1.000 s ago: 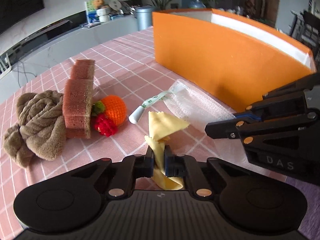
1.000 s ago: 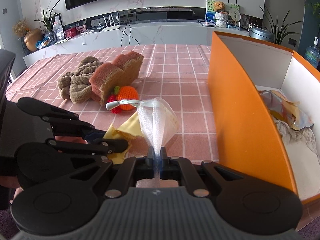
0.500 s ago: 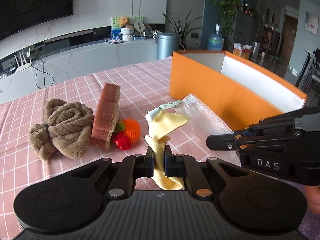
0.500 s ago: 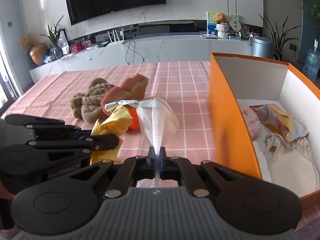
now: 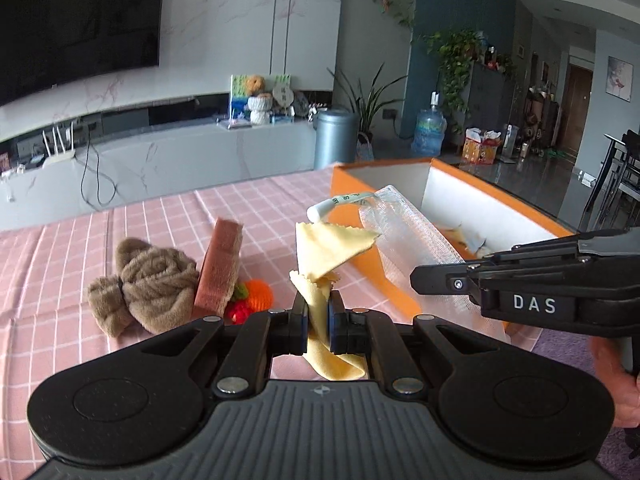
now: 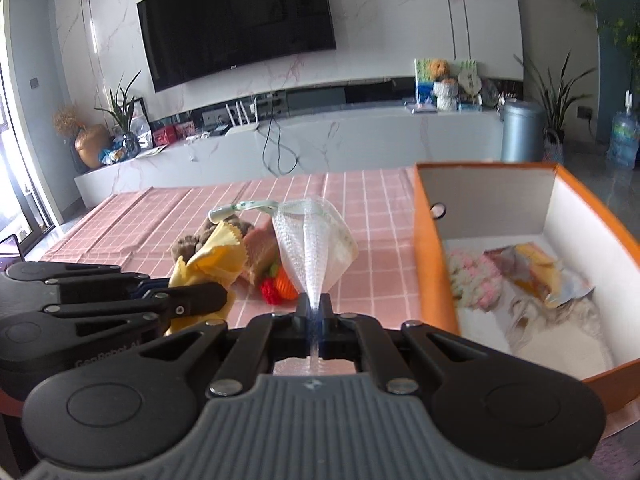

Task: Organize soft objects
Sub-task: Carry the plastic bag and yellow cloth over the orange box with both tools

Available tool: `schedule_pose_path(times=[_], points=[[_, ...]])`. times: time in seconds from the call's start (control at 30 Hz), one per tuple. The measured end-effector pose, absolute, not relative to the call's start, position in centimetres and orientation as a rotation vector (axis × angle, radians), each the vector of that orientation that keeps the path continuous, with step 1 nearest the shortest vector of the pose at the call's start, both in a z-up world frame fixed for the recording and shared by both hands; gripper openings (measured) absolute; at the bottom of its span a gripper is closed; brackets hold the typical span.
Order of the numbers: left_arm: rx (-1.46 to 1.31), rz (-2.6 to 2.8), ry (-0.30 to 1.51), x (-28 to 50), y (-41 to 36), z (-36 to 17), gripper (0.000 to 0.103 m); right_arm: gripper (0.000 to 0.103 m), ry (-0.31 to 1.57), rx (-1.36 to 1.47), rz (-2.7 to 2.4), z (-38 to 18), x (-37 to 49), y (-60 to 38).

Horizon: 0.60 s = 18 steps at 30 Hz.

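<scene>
Soft objects are partly sorted: the orange box [image 6: 434, 264] already holds a pink-and-white fluffy piece [image 6: 474, 280], a crinkled printed bag [image 6: 540, 276] and a pale cloth [image 6: 560, 332]. Left on the pink checked tablecloth [image 5: 152, 220], well apart from the box, are a brown knotted towel [image 5: 152, 284], a reddish-brown sponge [image 5: 220, 264] standing on edge against it, and a small crocheted orange-and-red toy [image 5: 256, 300] just beside the sponge. Two items hang in the air between that group and the box. The left gripper [image 5: 318, 312] is clamped on a yellow cloth [image 5: 328, 248]; the right gripper [image 6: 314, 308] is pinched tight on a white mesh pouch [image 6: 312, 244] with a pale tag handle [image 6: 240, 206]. I judge both are bound for the box, leaving three pieces to fetch. Behind the table runs a marble counter [image 6: 320, 136] under a wall-mounted television [image 6: 236, 20], with potted plants and a grey bin [image 5: 334, 140].
</scene>
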State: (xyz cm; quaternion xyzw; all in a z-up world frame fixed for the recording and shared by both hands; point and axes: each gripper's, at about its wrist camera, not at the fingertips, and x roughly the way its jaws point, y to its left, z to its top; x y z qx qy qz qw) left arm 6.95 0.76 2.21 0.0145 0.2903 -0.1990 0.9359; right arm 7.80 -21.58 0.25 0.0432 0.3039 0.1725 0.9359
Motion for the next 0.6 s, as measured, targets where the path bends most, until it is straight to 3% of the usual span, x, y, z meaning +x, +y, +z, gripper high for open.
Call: schedule_pose_path(times=[0.6], points=[[0.102,-0.519,0.496,7.2,-4.1,5.8,0.01,0.0,0.544,0.084,0.218,3.8,7.0,-29.7]])
